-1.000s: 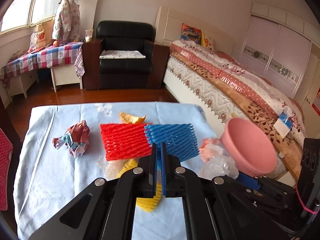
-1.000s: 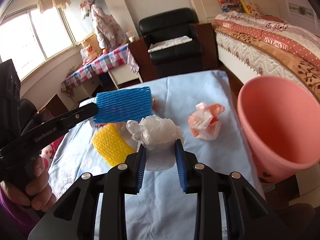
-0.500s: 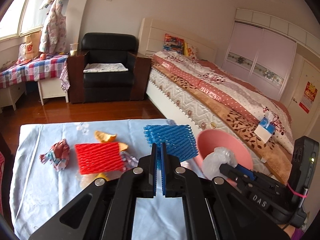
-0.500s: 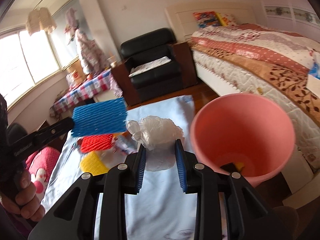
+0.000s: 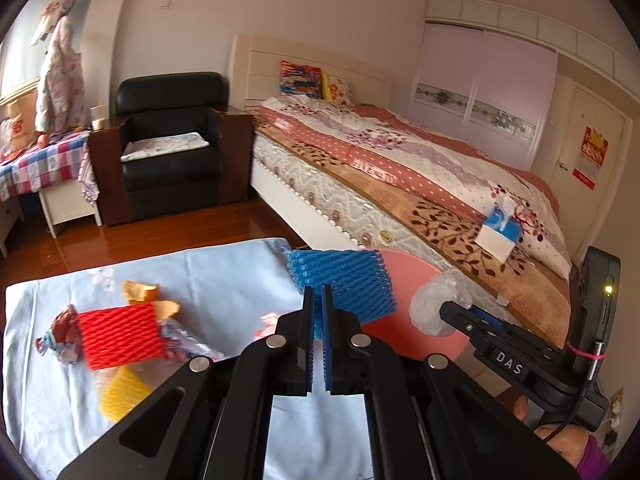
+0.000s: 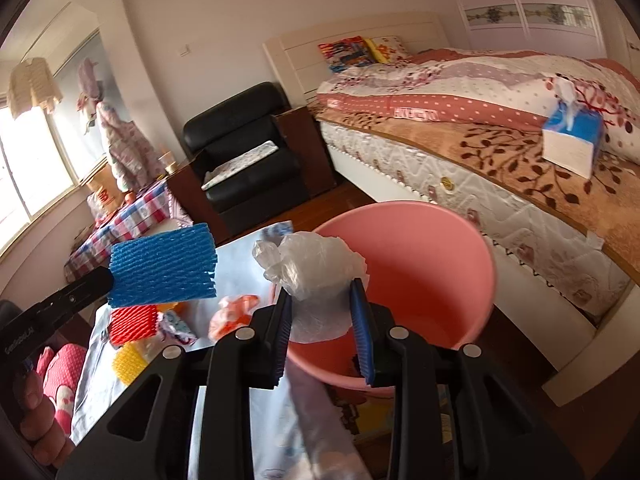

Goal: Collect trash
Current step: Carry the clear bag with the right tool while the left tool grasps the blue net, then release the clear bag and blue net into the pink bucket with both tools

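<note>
1. Left tongs: pads pressed together w/ the blue foam net pinched between them, lifted off the tabletop near its right edge.
2. Right tongs: part-spread, pinching a crumpled clear plastic bag; the bag bulges above the pads, over the near rim of the pink bin.
3. Left view only: right tongs seen from the side w/ "DAS" lettering, bag in front of the bin; a fingertip and purple sleeve at the bottom right corner, cut off.
4. Right view only: the bin's open mouth and inner wall, the bottom mostly behind the bag and tongs so can't tell what's in it. Also the left tongs' arm from the side w/ the blue net at its tip, and a hand gripping that handle at the frame's left edge.
5. On the tabletop, both views: red foam net, yellow foam net just nearer than it, partly under clear wrap. An orange-white plastic wad is plain in the right view; in the left view it's mostly behind the tongs.
6. Left view adds a crumpled printed wrapper touching the red net's left side and orange peel bits behind it.
7. Beyond: bed alongside the bin w/ a blue tissue pack on it; black armchair farther back.
</note>
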Tool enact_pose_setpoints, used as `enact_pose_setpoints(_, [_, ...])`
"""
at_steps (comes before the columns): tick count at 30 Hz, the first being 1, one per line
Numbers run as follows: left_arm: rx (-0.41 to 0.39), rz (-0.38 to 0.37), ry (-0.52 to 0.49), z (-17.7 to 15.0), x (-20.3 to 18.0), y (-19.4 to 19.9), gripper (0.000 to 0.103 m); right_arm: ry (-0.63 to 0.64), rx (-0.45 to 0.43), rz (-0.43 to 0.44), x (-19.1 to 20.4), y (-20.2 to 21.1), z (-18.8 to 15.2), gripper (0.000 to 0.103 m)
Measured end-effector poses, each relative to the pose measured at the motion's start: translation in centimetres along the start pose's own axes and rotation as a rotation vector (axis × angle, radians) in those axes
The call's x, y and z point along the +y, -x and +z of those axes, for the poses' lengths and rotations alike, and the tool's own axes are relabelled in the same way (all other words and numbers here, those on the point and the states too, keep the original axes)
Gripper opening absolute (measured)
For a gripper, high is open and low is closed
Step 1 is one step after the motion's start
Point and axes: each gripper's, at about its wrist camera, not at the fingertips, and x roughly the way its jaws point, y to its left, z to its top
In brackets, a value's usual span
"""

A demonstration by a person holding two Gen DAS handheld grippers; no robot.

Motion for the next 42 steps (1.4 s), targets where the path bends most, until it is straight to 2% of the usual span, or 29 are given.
enact_pose_setpoints(13, [0.094, 0.001, -0.096, -1.7, -4.6, -4.7, 0.002, -0.066, 0.014, -0.048, -4.0, -0.5, -0.1, 0.029])
enact_pose_setpoints(22, [0.164, 0.02, -0.124, -3.1, -5.6, -8.0, 0.003, -0.084, 0.04, -0.055, -5.2, -1.6, -0.5, 0.029])
enact_pose_setpoints(36, [0.21, 0.016, -0.136, -3.7, -7.0, -10.2, 0.004, -0.093, 0.077, -0.06, -6.0, -3.1, -0.9, 0.029])
enact_pose_setpoints(38, [0.208, 0.02, -0.132, -3.7, -7.0, -10.3, 0.011, -0.09, 0.08, -0.06, -5.9, -3.3, -0.9, 0.029])
enact_pose_setpoints(40, [0.203, 0.027, -0.126, -3.7, -6.9, -10.3, 0.027, -0.089, 0.084, -0.06, -5.9, -3.5, -0.9, 0.029])
enact_pose_setpoints(42, [0.197, 0.034, -0.122, -3.6, -6.8, -10.3, 0.035, -0.087, 0.087, -0.06, -5.9, -3.7, -0.9, 0.029])
